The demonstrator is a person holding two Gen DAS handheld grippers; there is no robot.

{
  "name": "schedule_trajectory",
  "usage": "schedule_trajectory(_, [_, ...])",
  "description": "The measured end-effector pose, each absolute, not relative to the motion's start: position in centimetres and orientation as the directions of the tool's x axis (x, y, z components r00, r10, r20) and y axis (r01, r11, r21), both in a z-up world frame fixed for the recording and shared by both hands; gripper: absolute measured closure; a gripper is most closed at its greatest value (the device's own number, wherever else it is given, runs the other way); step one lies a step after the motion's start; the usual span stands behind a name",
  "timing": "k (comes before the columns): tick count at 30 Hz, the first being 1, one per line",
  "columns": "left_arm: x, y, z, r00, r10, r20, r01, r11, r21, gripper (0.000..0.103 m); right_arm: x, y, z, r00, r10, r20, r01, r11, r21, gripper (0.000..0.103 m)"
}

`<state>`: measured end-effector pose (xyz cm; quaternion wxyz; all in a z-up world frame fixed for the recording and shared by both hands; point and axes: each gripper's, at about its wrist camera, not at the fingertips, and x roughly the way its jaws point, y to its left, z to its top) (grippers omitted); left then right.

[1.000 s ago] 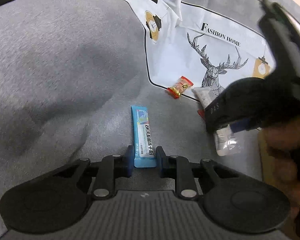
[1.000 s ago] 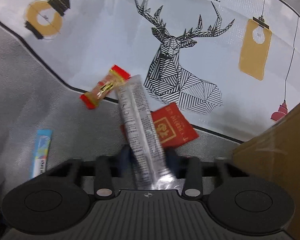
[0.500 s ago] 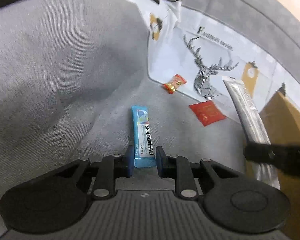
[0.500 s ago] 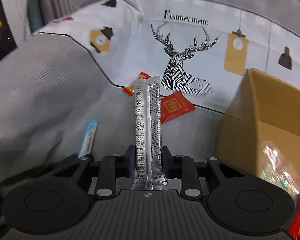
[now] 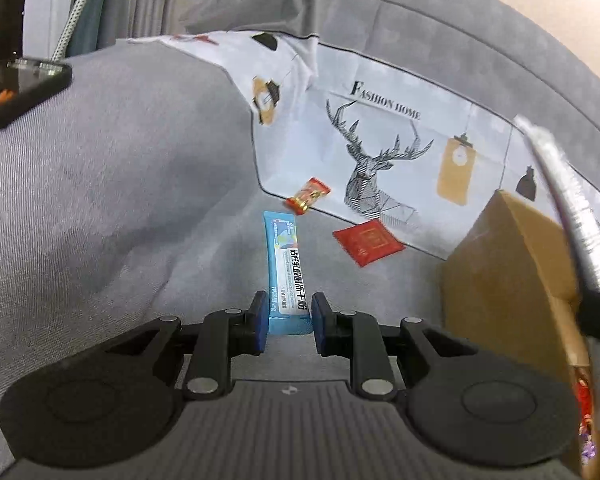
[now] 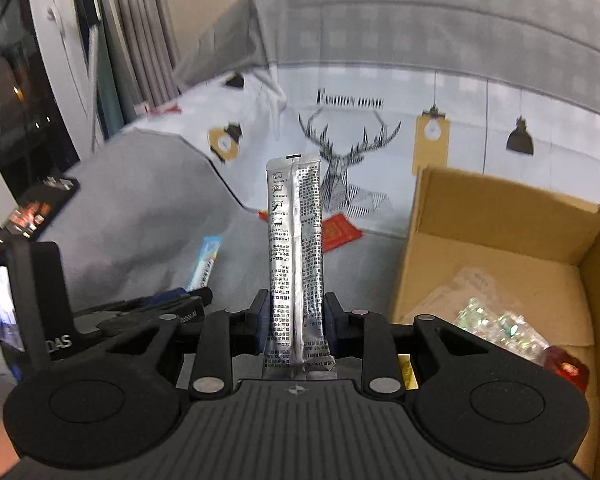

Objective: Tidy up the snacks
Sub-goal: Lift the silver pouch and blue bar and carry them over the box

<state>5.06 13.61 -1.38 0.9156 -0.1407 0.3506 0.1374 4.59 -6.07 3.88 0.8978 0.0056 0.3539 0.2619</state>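
My left gripper [image 5: 289, 318] is shut on the near end of a blue snack stick [image 5: 286, 268], held above the grey sofa. My right gripper [image 6: 296, 320] is shut on a silver foil stick packet [image 6: 296, 252] that stands upright, lifted beside the open cardboard box [image 6: 500, 216]. The silver packet also shows at the right edge of the left wrist view [image 5: 568, 208]. A red-gold candy [image 5: 308, 196] and a flat red sachet [image 5: 367, 241] lie on the sofa by the deer-print cloth [image 5: 380, 140]. The box [image 5: 496, 264] holds shiny wrapped snacks [image 6: 496, 324].
A dark phone-like device [image 5: 16, 84] lies on the sofa's left side. Curtains and a dark window [image 6: 40, 80] stand to the far left. The left gripper's body [image 6: 40, 304] sits low left in the right wrist view.
Both grippers have risen and pulled back from the sofa with their packets. The right one has swung toward the box, which now fills more of its view.
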Motion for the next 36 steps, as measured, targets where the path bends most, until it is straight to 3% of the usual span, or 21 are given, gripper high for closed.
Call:
schedule_trajectory(12, [5.3,9.2,4.7,0.804,0.103,-0.586,-0.256,0.949,-0.185,0.078,3.6,-13.8,4.6,0.730,0.524,-0.439,-0.467,0.851,0.239,0.073])
schedule_trajectory(15, [5.4,7.4,6.1,0.832,0.086,-0.548,-0.211,0.963,-0.169,0.078,4.1,-15.0,3.3,0.741,0.485,-0.463,-0.393,0.874,0.286,0.073])
schedule_trajectory(20, [5.9,5.0,6.8,0.849,0.047,-0.527,-0.159,0.972,-0.170,0.078,4.1,-16.0,3.7,0.793,0.455,-0.406,-0.364,0.887,0.284,0.073])
schedule_trajectory(36, [5.9,-0.6,6.4,0.887,-0.168,-0.430,0.102,0.980,-0.171,0.078,4.9,-21.9,1.8,0.856,0.288,-0.431,-0.178,0.944,0.277,0.073])
